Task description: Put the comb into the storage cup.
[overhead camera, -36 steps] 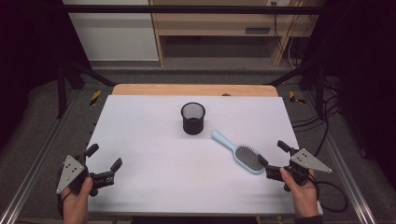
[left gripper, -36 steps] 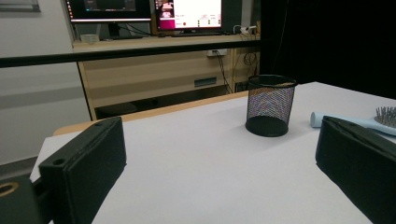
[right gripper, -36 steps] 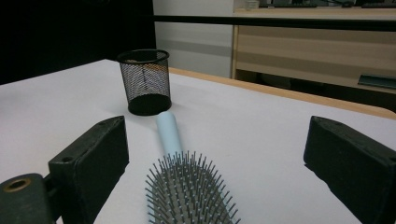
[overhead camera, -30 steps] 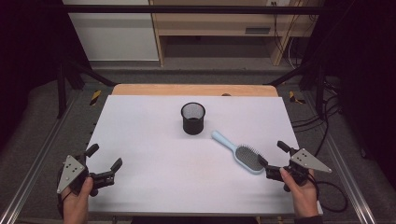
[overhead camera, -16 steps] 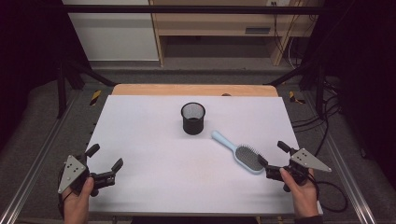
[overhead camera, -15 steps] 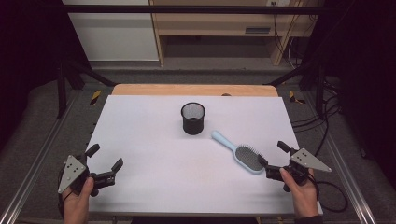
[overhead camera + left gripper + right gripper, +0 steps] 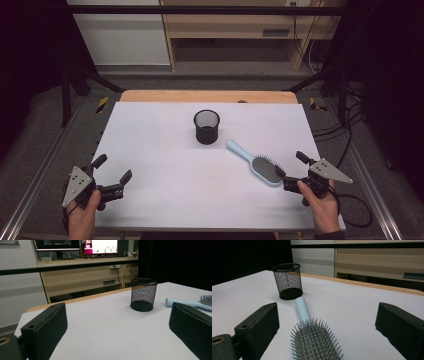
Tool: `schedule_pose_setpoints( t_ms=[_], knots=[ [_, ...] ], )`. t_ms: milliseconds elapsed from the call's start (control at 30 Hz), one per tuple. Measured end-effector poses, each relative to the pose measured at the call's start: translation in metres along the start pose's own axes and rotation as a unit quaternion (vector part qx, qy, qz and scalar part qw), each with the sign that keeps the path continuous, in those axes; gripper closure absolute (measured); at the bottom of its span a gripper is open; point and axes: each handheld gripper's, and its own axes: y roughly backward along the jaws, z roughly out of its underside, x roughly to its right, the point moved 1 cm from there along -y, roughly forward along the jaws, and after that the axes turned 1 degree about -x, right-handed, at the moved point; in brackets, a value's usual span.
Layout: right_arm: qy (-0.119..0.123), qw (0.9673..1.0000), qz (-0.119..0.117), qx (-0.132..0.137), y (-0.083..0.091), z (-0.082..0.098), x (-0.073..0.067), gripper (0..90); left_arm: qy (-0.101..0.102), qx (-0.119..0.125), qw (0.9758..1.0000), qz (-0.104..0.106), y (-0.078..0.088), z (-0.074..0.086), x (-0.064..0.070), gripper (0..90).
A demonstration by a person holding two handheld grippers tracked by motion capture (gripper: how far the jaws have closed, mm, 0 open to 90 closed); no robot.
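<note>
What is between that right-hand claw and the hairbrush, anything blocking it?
Nothing visible. The right gripper is open, and in its own view the hairbrush lies directly between and ahead of its jaws on bare white table. The mesh cup stands beyond the handle end, out of the way.

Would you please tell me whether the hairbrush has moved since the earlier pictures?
No. The hairbrush lies at the same spot, its handle pointing toward the mesh pen cup as before.

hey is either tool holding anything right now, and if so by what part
Nothing is held. Both the left tool and right tool are open; the hairbrush lies free on the table by the right one.
</note>
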Motion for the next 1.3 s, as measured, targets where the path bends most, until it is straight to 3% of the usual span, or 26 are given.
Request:
schedule_pose_setpoints(
  t_ms=[300, 433, 467, 567, 700, 900, 1133, 1300],
  knots=[
    [0.002, 1.0, -0.002, -0.003, -0.002, -0.002, -0.005, 5.7, 0.0, 0.0, 1.0, 0.0, 0.0, 0.0, 0.0, 1.6],
    [-0.01, 0.9999, 0.004, -0.003, -0.004, -0.006, -0.009, 6.0, 0.001, -0.002, 1.0, -0.001, 0.001, 0.001, 0.0, 1.6],
    [-0.02, 0.9997, 0.01, -0.003, -0.006, -0.01, -0.011, 6.1, 0.001, -0.002, 1.0, -0.001, 0.001, 0.001, 0.0, 1.6],
    [-0.021, 0.9996, 0.016, -0.004, -0.011, -0.021, -0.012, 7.0, 0.001, -0.005, 1.0, -0.001, 0.001, 0.002, 0.0, 1.6],
    [-0.01, 0.9997, 0.019, -0.009, -0.018, -0.035, -0.013, 9.0, 0.0, -0.006, 1.0, 0.0, 0.001, 0.002, 0.001, 1.6],
    [0.006, 0.9991, 0.032, -0.026, -0.036, -0.061, -0.023, 20.1, 0.0, -0.006, 1.0, -0.002, 0.002, 0.002, 0.0, 1.6],
    [0.019, 0.9987, 0.032, -0.035, -0.06, -0.086, -0.033, 20.1, 0.002, -0.004, 1.0, -0.003, 0.002, 0.002, 0.0, 1.6],
    [0.027, 0.998, 0.038, -0.043, -0.073, -0.093, -0.034, 22.8, 0.0, -0.006, 1.0, -0.002, 0.002, 0.002, 0.0, 1.6]
  ],
)
